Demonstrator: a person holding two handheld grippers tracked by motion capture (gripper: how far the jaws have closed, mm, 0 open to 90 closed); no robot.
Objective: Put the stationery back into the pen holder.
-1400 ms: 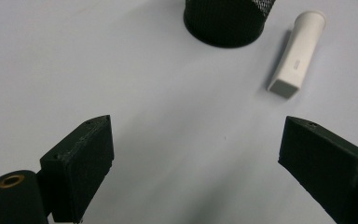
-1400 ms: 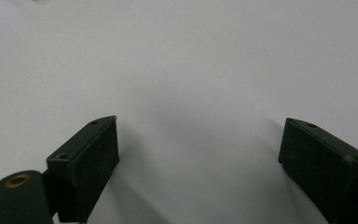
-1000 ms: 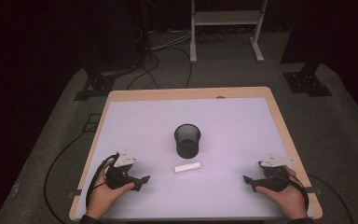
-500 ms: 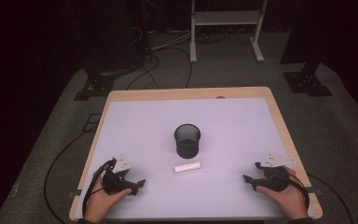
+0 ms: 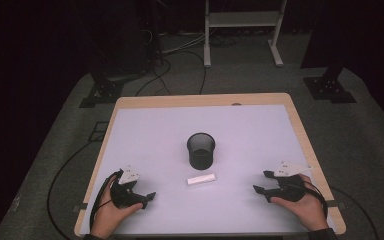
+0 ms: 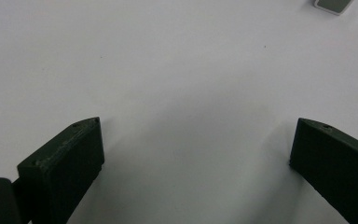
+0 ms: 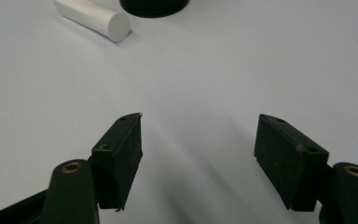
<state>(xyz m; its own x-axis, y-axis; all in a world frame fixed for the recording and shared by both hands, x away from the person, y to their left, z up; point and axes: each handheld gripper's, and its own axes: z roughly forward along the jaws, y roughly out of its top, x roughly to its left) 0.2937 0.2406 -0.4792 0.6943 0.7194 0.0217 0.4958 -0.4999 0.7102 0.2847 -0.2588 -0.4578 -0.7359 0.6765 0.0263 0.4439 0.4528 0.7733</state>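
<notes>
- Left tongs (image 5: 147,196) resting at the near left of the bench (image 5: 145,125), held in the left hand (image 5: 111,212), jaws spread wide with bare white surface between them.
- Left tongs' jaws just opened a little further; nothing between them.
- Same left tongs (image 6: 193,140) in the left gripper view: two black jaws far apart, a corner of the white stick (image 6: 334,5) peeking in at the top right edge.
- Right tongs (image 5: 261,182) at the near right of the bench, in the right hand (image 5: 307,207), jaws apart and gripping nothing.
- Right tongs' jaws just closing partway, only bench surface between them, seen again in the right gripper view (image 7: 198,135).
- White stick (image 5: 201,179) lying flat near the middle of the bench, between the two tongs and well apart from both.
- Same stick (image 7: 94,17) at the top left in the right gripper view, round end facing the camera.
- Black mesh cup (image 5: 200,150) standing upright just beyond the stick, near it but not touching; its base (image 7: 154,7) at the top edge of the right gripper view.
</notes>
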